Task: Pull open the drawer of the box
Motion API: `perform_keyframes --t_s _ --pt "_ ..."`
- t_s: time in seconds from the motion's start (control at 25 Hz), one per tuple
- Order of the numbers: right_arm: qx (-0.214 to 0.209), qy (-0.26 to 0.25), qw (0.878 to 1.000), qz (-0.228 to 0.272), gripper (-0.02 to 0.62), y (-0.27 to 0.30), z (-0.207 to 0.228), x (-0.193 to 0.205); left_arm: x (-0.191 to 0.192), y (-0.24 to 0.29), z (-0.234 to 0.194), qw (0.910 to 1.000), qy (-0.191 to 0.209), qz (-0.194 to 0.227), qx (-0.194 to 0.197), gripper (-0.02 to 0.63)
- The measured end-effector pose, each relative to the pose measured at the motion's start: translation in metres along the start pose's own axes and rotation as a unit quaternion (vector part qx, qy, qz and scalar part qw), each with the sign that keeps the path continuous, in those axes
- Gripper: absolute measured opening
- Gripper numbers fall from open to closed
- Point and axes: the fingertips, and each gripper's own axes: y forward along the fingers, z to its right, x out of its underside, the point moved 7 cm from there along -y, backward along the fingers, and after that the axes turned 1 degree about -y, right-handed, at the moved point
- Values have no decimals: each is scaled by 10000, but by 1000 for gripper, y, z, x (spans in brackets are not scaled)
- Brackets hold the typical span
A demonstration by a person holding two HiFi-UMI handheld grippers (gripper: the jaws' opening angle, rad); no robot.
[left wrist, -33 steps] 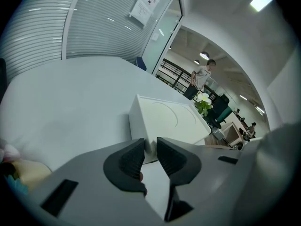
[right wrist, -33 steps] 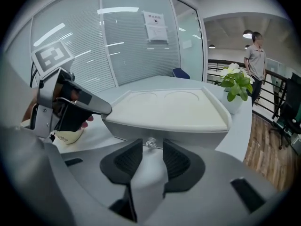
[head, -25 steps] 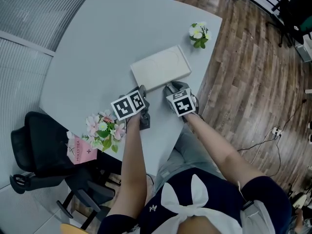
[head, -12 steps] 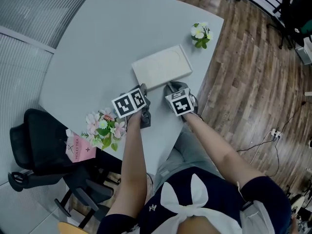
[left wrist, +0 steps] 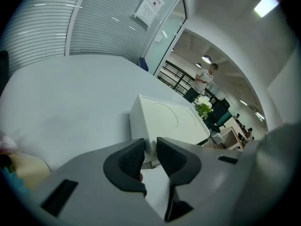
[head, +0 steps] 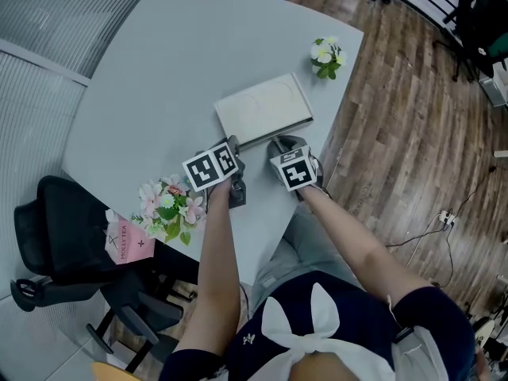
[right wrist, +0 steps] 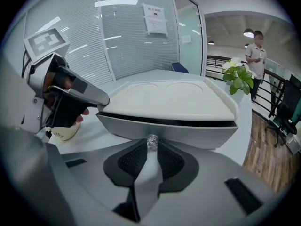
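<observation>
A smooth, matt off-white box (head: 263,109), plastic by its look, sits on a matt pale-grey table (head: 159,70). Its drawer (right wrist: 197,133) front carries a clear, faceted, glassy knob (right wrist: 151,141). At 3 o'clock, the floor (head: 397,133) is brown wood planking with a faint sheen.

wear: navy short-sleeve top (head: 349,308), white bow (head: 305,324), grey trousers (head: 305,232) | left gripper (left wrist: 150,149), right gripper (right wrist: 151,149): grey shells, black ribbed pads (right wrist: 134,160) | each carries white cube (head: 211,169), black square markers
</observation>
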Motion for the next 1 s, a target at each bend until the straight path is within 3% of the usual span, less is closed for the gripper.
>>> perform_keyframes --t_s 1.0 --pt "76 -3 9999 -102 74 -14 -8 16 0 0 -2 10000 -25 18 75 95"
